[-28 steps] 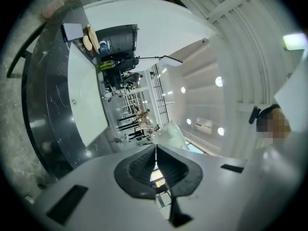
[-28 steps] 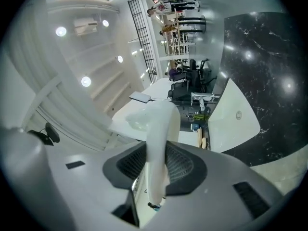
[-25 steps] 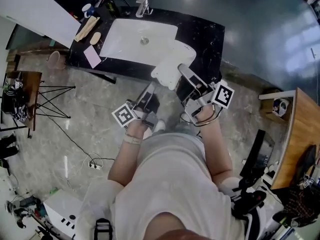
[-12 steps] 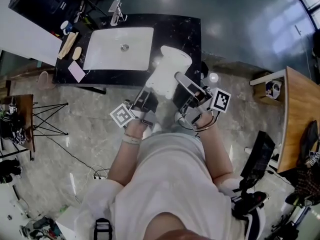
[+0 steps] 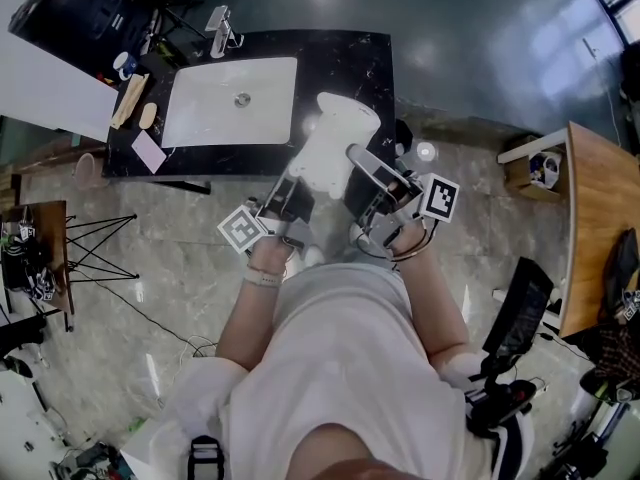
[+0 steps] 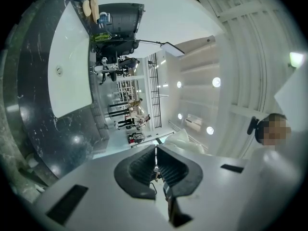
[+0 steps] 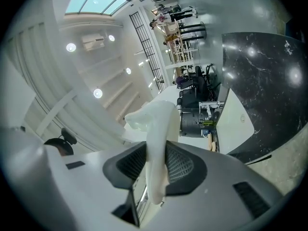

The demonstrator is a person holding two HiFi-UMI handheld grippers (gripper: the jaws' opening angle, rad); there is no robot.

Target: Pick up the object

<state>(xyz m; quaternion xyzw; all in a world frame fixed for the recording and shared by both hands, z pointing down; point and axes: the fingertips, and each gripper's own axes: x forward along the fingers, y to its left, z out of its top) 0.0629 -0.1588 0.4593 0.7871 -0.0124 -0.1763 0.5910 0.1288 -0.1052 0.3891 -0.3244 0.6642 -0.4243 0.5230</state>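
Note:
The object is a white moulded plastic piece point(image 5: 335, 138) with a round flared end. It hangs over the front right edge of the black counter point(image 5: 375, 58). My right gripper point(image 5: 354, 161) is shut on its thin edge; in the right gripper view the white piece point(image 7: 158, 121) stands upright between the ribbed pads of that gripper point(image 7: 156, 155). My left gripper point(image 5: 291, 194) sits just left of and below the piece. In the left gripper view its jaws point(image 6: 155, 159) are shut with nothing between them, and a bit of the white piece point(image 6: 185, 139) shows beyond.
A white sink point(image 5: 232, 101) with a chrome faucet point(image 5: 222, 23) is set in the counter; a cup, a brush and a pink cloth point(image 5: 151, 151) lie at its left end. A wooden desk point(image 5: 600, 223) stands at the right, a black wire stand point(image 5: 95, 238) at the left.
The white piece, still in my right gripper, has come away from the sink's right end toward the counter's front edge. The head view has swung, so the counter now lies further left.

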